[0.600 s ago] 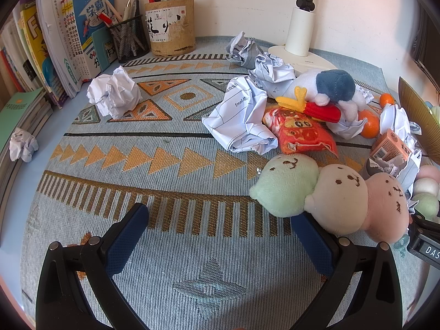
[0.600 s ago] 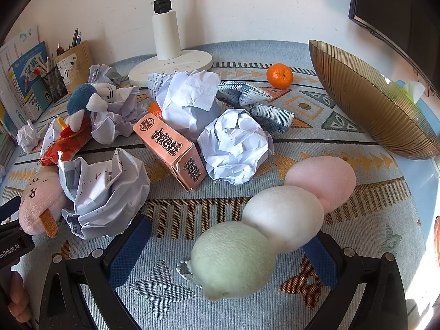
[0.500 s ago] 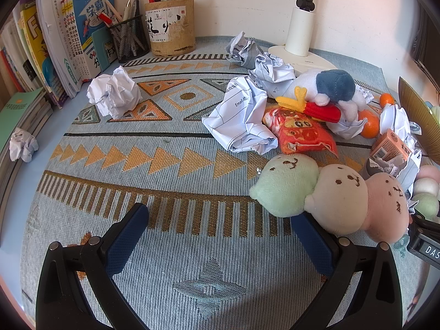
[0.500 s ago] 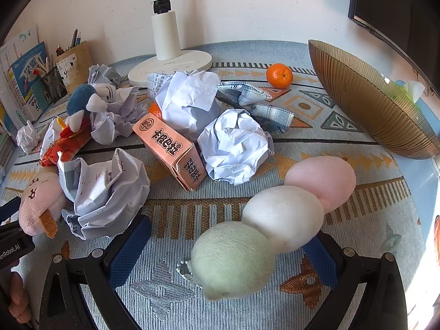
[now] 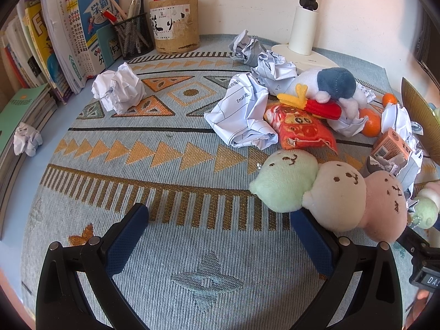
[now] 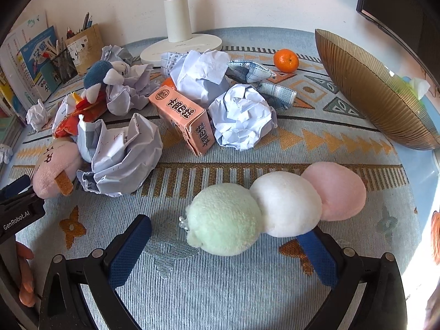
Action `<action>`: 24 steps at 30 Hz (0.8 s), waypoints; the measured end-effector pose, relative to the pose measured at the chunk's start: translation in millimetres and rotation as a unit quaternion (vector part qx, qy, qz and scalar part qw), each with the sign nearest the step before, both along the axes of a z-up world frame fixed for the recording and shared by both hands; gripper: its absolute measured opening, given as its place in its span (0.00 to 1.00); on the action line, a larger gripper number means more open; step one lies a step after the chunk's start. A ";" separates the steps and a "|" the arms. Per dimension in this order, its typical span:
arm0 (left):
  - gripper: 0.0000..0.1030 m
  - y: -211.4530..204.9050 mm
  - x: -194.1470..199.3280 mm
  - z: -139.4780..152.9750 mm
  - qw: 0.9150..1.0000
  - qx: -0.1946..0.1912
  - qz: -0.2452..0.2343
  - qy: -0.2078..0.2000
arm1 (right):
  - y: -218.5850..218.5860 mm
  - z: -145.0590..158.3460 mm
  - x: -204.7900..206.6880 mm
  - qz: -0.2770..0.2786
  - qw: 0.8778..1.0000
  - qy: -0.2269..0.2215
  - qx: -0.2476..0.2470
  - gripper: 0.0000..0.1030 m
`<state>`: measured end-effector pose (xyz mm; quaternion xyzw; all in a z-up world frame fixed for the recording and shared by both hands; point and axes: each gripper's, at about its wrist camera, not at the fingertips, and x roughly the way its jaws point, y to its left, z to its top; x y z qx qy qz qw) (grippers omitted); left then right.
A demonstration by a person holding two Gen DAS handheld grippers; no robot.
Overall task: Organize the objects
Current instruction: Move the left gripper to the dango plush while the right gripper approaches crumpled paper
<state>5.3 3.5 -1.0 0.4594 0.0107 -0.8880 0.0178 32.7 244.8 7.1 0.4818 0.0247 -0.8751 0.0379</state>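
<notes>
Both claws gape, released; the right claw [image 6: 225,243] has one fingertip behind the dango plush [image 6: 277,206].

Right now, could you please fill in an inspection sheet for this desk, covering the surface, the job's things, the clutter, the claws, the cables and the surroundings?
Surface: patterned blue woven mat covering the desk.
Job's things: two three-ball plush toys, one by the right claw, one by the left; penguin plush; pink carton; red snack bag; tangerine.
Clutter: crumpled paper balls, e.g. and.
Claws: left claw open, empty; right claw open, the plush between its fingers, not pressed.
Cables: nothing seen.
Surroundings: books, pen holders, lamp base, ribbed brown bowl.
</notes>
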 end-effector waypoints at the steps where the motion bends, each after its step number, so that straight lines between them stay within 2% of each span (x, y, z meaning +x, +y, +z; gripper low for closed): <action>1: 1.00 -0.4 2.4 0.2 1.000 0.000 -0.002 0.000 | 0.9 -0.2 7.9 0.004 1.000 0.009 -0.002 1.00; 4: 0.99 -2.2 14.3 1.1 0.999 0.004 -0.033 -0.008 | -2.3 5.0 24.1 0.025 0.999 0.033 0.009 1.00; 6: 0.99 -1.8 25.0 9.3 0.999 0.013 -0.047 0.007 | -8.9 21.4 36.2 0.048 0.993 0.101 0.033 1.00; 7: 0.99 -2.3 31.0 17.1 0.998 0.015 -0.049 0.034 | -11.4 33.6 43.6 0.063 0.987 0.141 0.038 1.00; 9: 0.99 -2.4 46.9 38.0 0.993 0.027 -0.055 0.100 | -10.3 57.0 51.8 0.083 0.975 0.204 0.011 1.00; 12: 0.99 0.2 60.8 64.3 0.979 0.050 -0.072 0.184 | -6.4 73.1 41.4 0.070 0.966 0.245 -0.033 1.00; 14: 0.99 4.7 57.5 70.7 0.971 0.051 -0.080 0.220 | -5.6 66.7 30.9 0.044 0.968 0.243 -0.043 1.00; 15: 0.99 7.1 52.7 68.1 0.970 0.047 -0.079 0.226 | -4.1 59.3 26.7 0.035 0.970 0.236 -0.054 1.00; 17: 0.99 12.6 45.3 54.3 0.972 0.045 -0.074 0.218 | -3.0 49.2 17.9 0.022 0.978 0.200 -0.055 1.00; 19: 0.98 12.8 39.8 47.2 0.976 0.055 -0.081 0.196 | -1.1 49.4 16.7 0.019 0.977 0.204 -0.054 1.00; 21: 0.99 13.7 46.8 48.9 0.972 0.058 -0.084 0.213 | 0.6 47.7 13.7 0.020 0.978 0.198 -0.062 1.00; 24: 0.99 13.4 44.4 46.4 0.973 0.067 -0.090 0.202 | 2.5 45.1 11.1 0.014 0.980 0.189 -0.062 1.00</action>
